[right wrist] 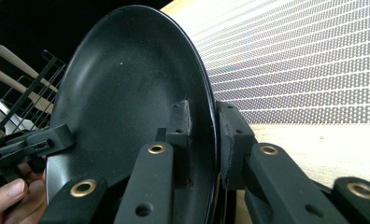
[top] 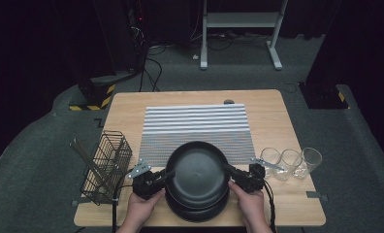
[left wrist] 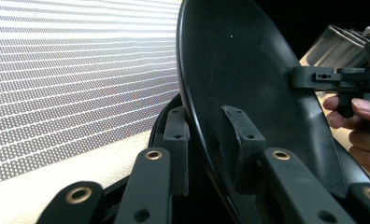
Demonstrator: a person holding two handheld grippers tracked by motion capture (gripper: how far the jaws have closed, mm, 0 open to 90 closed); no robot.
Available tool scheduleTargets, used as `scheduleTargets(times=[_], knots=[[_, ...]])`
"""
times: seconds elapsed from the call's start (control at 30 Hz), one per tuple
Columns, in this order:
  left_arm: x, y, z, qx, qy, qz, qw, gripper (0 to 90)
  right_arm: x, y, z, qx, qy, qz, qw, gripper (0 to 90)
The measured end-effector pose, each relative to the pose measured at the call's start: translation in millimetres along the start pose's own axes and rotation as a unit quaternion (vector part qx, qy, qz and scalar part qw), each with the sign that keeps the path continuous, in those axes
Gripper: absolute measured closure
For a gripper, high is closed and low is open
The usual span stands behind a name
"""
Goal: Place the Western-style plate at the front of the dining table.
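Note:
A black plate (top: 197, 167) is held level between my two grippers, just above a stack of more black plates (top: 197, 209) at the table's near edge. My left gripper (top: 169, 174) is shut on the plate's left rim, one pad on each face of the plate (left wrist: 239, 70). On the opposite rim my right gripper (top: 227, 169) is shut the same way. In the left gripper view my left gripper (left wrist: 206, 140) straddles the rim, with the other gripper's jaw far off at the right. My right gripper (right wrist: 206, 140) pinches the plate (right wrist: 127, 93) edge.
A striped grey mat (top: 197, 126) lies on the wooden table (top: 277, 111) behind the plates. A wire basket (top: 107, 165) with wooden utensils stands at the left. Three clear glasses (top: 289, 162) stand at the right, close to my right gripper.

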State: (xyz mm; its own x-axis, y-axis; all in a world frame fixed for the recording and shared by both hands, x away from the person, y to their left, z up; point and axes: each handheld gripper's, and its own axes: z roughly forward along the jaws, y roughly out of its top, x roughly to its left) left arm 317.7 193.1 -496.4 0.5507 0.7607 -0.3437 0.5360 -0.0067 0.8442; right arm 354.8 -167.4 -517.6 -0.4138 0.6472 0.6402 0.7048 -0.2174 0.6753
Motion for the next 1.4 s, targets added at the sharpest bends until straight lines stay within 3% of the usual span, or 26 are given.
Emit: scheduleTargets(times=[0.13,0.27,0.43,0.8,1.4], knots=[[1.6,1.2,4.0,0.002,-0.003,-0.009,1.0,71.9,-0.6,-1.5,3.3,-0.001,-0.017,-0.003,0.9999,78.5],[3.4,1.7,6.2,0.005,-0.002,-0.019,0.9998,72.0,-0.1,-0.7,1.5,-0.001,-0.015,-0.005,0.9999,79.7],[1.6,2.2,5.1,0.004,0.005,-0.022,0.9997,72.1,8.4,2.4,-1.4,-0.008,-0.029,-0.032,0.999,79.7],[0.6,3.5,5.2,0.003,-0.005,-0.027,0.9996,72.8,19.8,10.3,-11.1,-0.021,-0.036,-0.072,0.9966,80.4],[-12.4,20.0,2.4,-0.047,0.01,0.011,0.9988,74.6,32.2,21.6,-24.3,-0.051,-0.039,-0.114,0.9913,78.8]])
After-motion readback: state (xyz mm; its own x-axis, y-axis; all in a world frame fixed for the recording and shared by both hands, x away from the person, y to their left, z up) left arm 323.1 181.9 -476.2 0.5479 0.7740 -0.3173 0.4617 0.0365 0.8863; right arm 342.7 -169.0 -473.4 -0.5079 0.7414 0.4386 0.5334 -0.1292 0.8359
